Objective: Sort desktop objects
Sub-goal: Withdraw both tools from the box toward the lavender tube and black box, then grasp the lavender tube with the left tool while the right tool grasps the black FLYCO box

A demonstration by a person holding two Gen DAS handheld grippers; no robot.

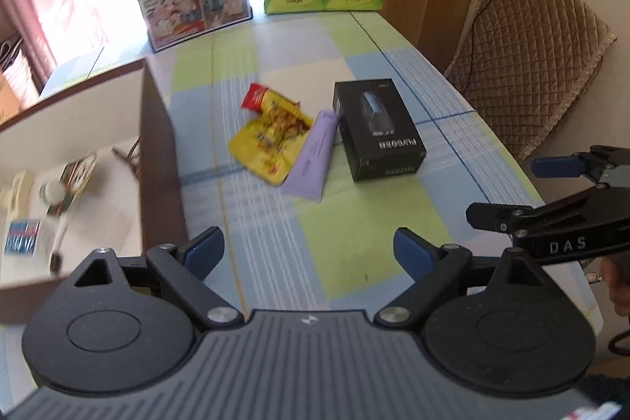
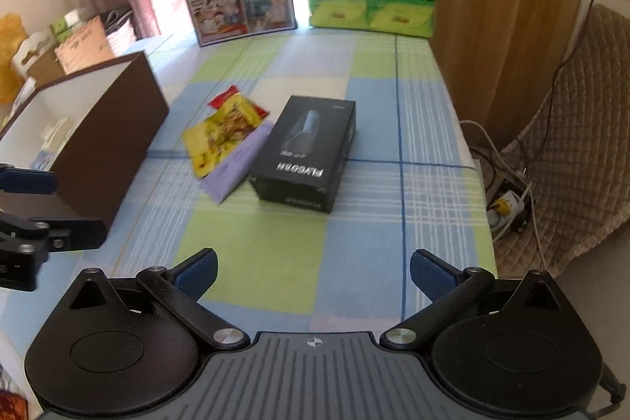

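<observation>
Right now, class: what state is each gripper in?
Left gripper: open, holding nothing.
Right gripper: open, holding nothing.

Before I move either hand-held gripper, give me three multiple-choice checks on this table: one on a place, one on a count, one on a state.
1. Where does the purple tube lie?
A. Inside the brown box
B. Between the yellow snack packet and the black carton
C. On top of the tissue packs

2. How many loose items lie on the checked cloth ahead of the grippers?
A. One
B. Three
C. Six

3. How does the right hand-held gripper stand?
A. Open, holding nothing
B. Shut on the carton
C. Shut on the tube

Key: 1 B, the tube lies beside the yellow snack packet on one side and the black carton on the other. 2 B, packet, tube and carton. 3 A, its blue pads stand wide apart over bare cloth; the left hand-held gripper is likewise open.
</observation>
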